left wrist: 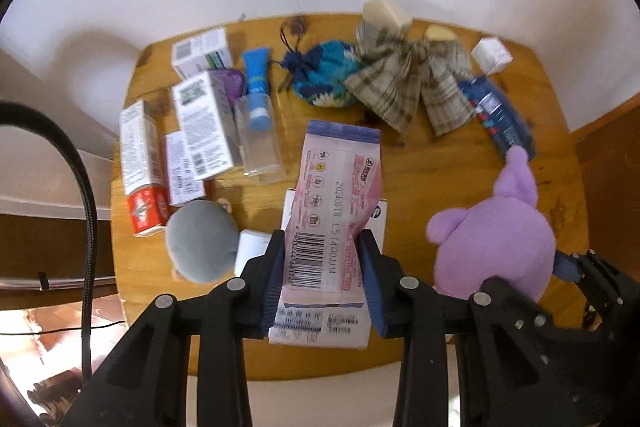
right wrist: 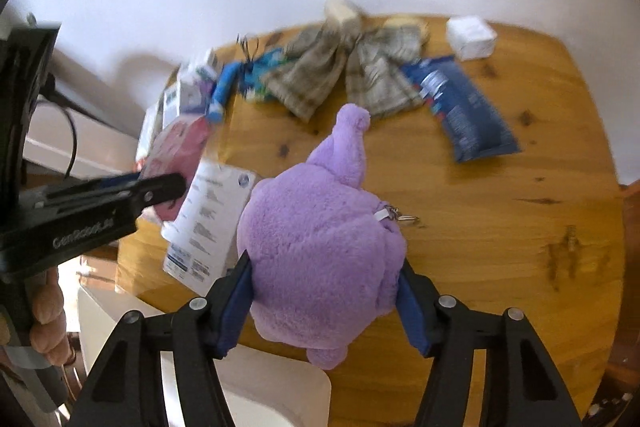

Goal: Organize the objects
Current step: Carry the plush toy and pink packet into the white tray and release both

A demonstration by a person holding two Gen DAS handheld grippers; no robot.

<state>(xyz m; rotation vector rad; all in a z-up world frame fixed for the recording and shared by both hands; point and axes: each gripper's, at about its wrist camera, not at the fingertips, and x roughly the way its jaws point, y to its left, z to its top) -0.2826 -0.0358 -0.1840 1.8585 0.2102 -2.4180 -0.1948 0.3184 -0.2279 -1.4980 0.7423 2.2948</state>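
Your left gripper [left wrist: 323,267] is clamped on the pink tissue pack [left wrist: 336,211], its blue pads pressing the two long edges near the barcode end. Your right gripper [right wrist: 325,301] is closed about halfway onto the purple plush toy [right wrist: 320,247], gripping the fat body at its widest part.

Handling, as judged from these views:
- The pack looks light and soft-walled. The film crumples under the pads, so expect it to sag at its free end, toward 12 o'clock. Hold it by the edges, not the flat face.
- The plush looks light and compressible. It will not break, but the pile can slip. Keep the hold on the body, not on the ear or the metal key ring [right wrist: 404,217] at 2 o'clock.

A white flat box [right wrist: 210,223] lies just beside the plush at 9 o'clock. Farther out on the wooden table [right wrist: 520,227], a blue foil packet [right wrist: 464,111] lies at 1 o'clock, plaid cloth pouches [left wrist: 404,83] at 12, and upright cartons [left wrist: 204,123] at 10.
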